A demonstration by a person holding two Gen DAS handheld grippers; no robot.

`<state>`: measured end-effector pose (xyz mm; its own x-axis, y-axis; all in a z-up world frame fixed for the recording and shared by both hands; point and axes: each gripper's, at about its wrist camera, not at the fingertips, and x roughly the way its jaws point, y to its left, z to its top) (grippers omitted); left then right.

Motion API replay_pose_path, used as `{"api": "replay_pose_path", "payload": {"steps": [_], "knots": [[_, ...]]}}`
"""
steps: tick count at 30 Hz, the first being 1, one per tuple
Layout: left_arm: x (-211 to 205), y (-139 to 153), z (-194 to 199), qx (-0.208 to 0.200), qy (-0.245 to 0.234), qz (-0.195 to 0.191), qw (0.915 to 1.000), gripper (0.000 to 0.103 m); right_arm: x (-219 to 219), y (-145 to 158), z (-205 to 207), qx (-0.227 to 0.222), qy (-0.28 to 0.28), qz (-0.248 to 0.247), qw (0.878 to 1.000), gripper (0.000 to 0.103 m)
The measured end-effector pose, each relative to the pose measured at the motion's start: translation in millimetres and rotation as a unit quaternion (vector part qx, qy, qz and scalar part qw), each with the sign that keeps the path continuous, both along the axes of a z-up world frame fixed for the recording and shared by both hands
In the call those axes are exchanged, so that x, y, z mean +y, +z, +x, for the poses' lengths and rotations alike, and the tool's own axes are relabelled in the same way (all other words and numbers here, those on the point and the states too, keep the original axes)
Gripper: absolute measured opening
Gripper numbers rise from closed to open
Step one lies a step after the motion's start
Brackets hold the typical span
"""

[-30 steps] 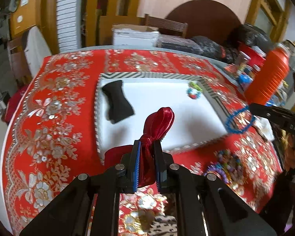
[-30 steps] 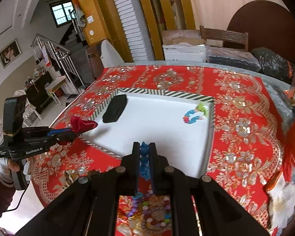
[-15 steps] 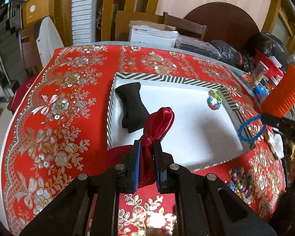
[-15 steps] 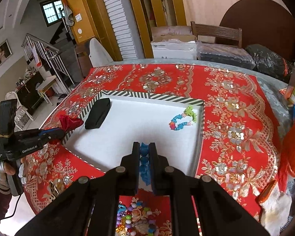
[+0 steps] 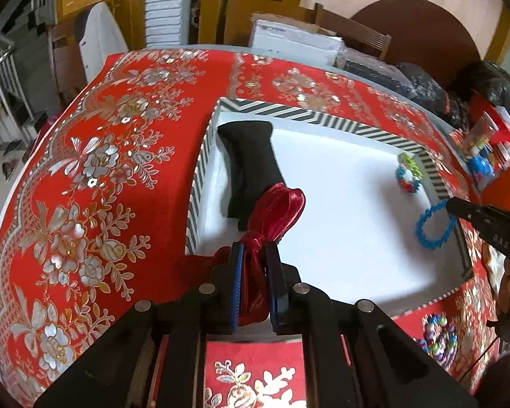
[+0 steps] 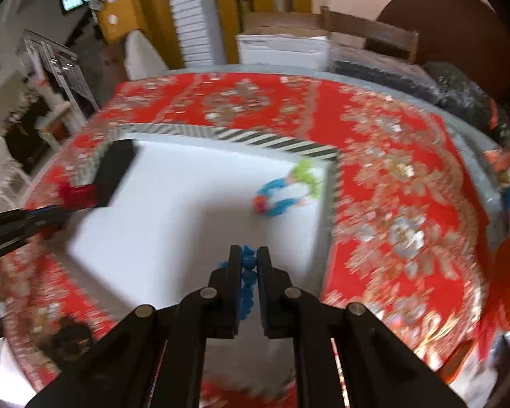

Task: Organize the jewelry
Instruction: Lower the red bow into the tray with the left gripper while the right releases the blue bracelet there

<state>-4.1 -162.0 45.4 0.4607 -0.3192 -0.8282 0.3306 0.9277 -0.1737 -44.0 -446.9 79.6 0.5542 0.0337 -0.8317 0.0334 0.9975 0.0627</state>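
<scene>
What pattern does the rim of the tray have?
Black-and-white diagonal stripes on the tray rim, clearest in the left wrist view.

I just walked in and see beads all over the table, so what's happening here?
A person is sorting jewelry into a white tray with a striped rim on a red floral tablecloth. The left gripper is shut on a red ribbon, held over the tray's near edge beside a black pouch. The right gripper is shut on a blue bead bracelet, held over the tray's right side. A multicolored bracelet already lies in the tray, and loose beads sit on the cloth outside it.
</scene>
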Motion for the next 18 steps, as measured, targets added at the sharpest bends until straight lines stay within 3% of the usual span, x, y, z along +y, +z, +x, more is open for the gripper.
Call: {"api": "replay_pose_path", "payload": {"steps": [5,10,12,16,18], "knots": [[-2.9,-8.6,5.6,0.008,0.008,0.011,0.9999,0.003,-9.2,-17.6,22.7,0.016,-0.022,-0.052,0.998,0.009],[-5.8,-8.8,8.1,0.004,0.007,0.012,0.9999,0.008,-14.4,-30.2,32.9,0.018,-0.033,-0.048,0.998,0.009],[-5.7,-9.8,9.3,0.004,0.009,0.008,0.9999,0.022,-15.6,-29.4,31.3,0.016,-0.036,-0.033,0.999,0.016],[-8.5,-10.6,8.6,0.003,0.003,-0.008,1.0,0.026,-12.5,-19.4,17.2,-0.001,-0.04,-0.012,0.999,0.041],[-10.4,-6.5,4.4,-0.008,0.0,-0.007,0.9999,0.026,-9.4,-12.4,6.2,-0.009,-0.036,0.0,0.999,0.044]]}}
